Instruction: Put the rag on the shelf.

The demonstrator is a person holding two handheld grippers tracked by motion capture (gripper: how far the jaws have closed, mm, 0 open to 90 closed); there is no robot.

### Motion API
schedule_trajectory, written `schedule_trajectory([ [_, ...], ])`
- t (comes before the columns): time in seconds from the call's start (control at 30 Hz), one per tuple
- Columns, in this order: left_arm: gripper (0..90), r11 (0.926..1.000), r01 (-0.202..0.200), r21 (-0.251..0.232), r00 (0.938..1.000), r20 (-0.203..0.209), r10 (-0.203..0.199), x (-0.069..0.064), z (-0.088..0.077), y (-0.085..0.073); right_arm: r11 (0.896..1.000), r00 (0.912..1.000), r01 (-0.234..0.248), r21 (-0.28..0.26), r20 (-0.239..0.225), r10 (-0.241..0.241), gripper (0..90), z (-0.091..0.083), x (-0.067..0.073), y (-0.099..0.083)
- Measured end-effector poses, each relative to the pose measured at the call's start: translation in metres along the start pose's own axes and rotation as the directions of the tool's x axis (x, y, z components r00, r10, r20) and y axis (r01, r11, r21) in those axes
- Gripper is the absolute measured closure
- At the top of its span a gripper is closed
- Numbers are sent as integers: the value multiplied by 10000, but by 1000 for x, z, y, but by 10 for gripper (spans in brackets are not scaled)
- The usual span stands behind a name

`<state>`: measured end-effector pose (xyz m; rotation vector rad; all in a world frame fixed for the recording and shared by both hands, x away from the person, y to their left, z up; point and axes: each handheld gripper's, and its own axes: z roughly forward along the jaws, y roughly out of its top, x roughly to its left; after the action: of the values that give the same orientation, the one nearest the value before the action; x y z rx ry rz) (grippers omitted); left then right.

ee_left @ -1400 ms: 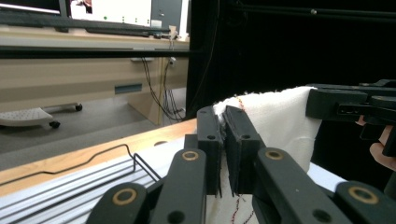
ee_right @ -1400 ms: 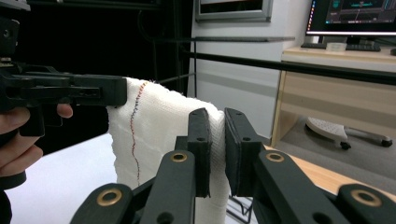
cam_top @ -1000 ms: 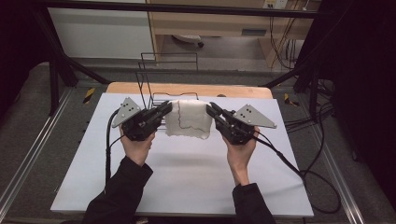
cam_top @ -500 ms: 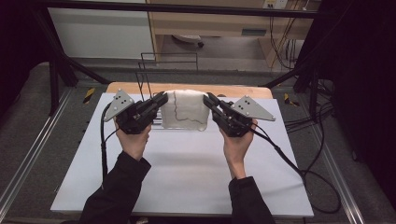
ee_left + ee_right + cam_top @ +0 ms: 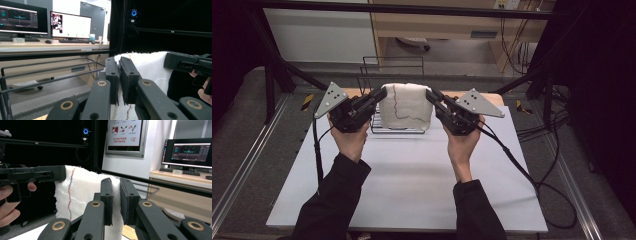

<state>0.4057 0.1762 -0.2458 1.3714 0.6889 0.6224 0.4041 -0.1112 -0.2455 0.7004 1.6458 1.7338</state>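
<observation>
A white towel [image 5: 406, 106] with a red and green stitched line hangs spread between my two grippers, lifted above the table. My left gripper [image 5: 381, 94] is shut on the towel's upper left corner, and my right gripper [image 5: 431, 95] is shut on its upper right corner. In the left gripper view the towel [image 5: 147, 65] runs from between my own jaws across to the other gripper [image 5: 186, 64]. The right gripper view has the towel [image 5: 80, 192] hanging with a red and blue stitched line down it, its edge pinched between my jaws.
A black wire rack [image 5: 393, 70] stands at the far edge of the white table [image 5: 412, 180], just behind the towel. A black frame bar [image 5: 412, 9] crosses overhead. Cables [image 5: 532, 175] trail off the table's right side. Desks with monitors [image 5: 70, 25] stand beyond.
Both hands have risen and moved away from the person, carrying the towel up. It lay on the table near the rack and now hangs stretched between the grippers.
</observation>
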Motion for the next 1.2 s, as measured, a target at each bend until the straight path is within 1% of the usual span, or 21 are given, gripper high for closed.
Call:
schedule_trajectory([
  [0.2, 849, 9999, -89, -96, 9999, -101, 88, 4, 3, 9, 9998, 9998, 166, -62, 61, -166, 818, 8, -1, 10],
  [0.43, 849, 9997, -149, -210, 9996, -227, 145, 10, 7, 19, 9996, 9997, 178, -217, 145, -175, 817, 17, -2, 19],
  [0.6, 849, 9996, -124, -271, 9994, -331, 115, 15, 10, 26, 9994, 9998, 82, -328, 187, -76, 818, 25, -4, 24],
  [0.73, 849, 9993, -268, -246, 9986, -457, 256, 19, 14, 32, 9995, 9996, 58, -304, 271, -50, 817, 32, -6, 28],
  [0.9, 849, 9989, -360, -291, 9976, -604, 342, 24, 18, 40, 9992, 9992, 206, -330, 340, -195, 816, 41, -7, 35],
  [0.97, 849, 9988, -355, -324, 9976, -609, 335, 27, 19, 43, 9992, 9991, 217, -337, 360, -205, 817, 44, -8, 37],
  [1.0, 849, 9989, -289, -356, 9977, -629, 266, 28, 19, 44, 9991, 9991, 210, -357, 363, -197, 817, 46, -8, 38],
  [1.2, 849, 9985, -387, -397, 9966, -746, 357, 34, 23, 54, 9989, 9990, 251, -395, 390, -235, 816, 56, -10, 46],
])
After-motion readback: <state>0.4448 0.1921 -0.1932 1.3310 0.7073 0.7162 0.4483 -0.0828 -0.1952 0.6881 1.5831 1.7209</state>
